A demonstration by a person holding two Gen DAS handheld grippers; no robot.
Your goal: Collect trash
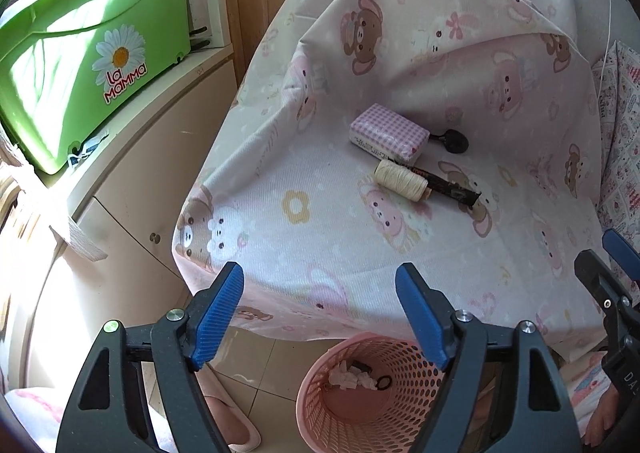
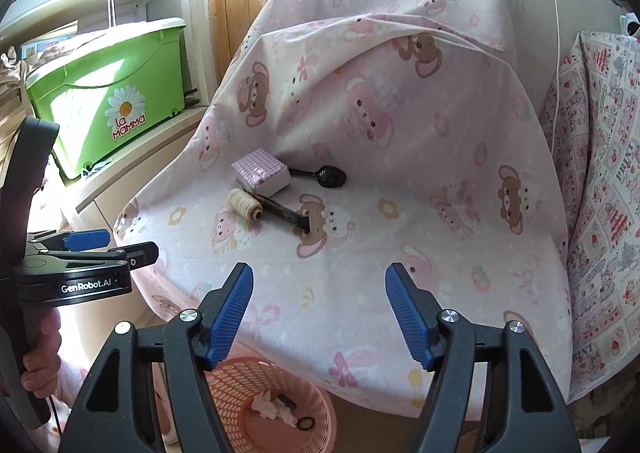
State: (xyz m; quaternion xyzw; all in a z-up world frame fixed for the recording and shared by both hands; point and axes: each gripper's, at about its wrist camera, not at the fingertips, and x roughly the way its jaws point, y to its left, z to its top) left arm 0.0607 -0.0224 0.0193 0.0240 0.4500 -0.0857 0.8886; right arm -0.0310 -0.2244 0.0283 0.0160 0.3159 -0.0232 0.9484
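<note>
Pink perforated plastic forms the wastebasket (image 1: 360,393) that stands on the tiled floor at the bottom of the left wrist view, with crumpled white tissue (image 1: 352,375) and a small dark ring in its bottom. The left claw (image 1: 320,317) hangs above it with its blue pads spread wide and nothing between them. Beyond lies a sheet (image 1: 340,233) printed with bears, and on it rest a checked pink tissue pack (image 1: 388,131), a black spoon (image 1: 454,141) just behind the pack, a spool of cream thread (image 1: 400,179) and a dark wrapper (image 1: 448,187) beside the spool. A green bin (image 1: 80,53) sits on a cabinet to the left.

In the right wrist view the right claw (image 2: 320,317) is likewise spread and empty, over the sheet's front edge. The wastebasket (image 2: 312,405) shows below between its fingers, tissue (image 2: 268,407) inside. The pack (image 2: 262,171), spoon (image 2: 330,175), spool (image 2: 245,203) and wrapper (image 2: 286,215) lie together mid-sheet. The left claw (image 2: 100,243) appears at the left edge, a hand (image 2: 40,353) on its handle.
</note>
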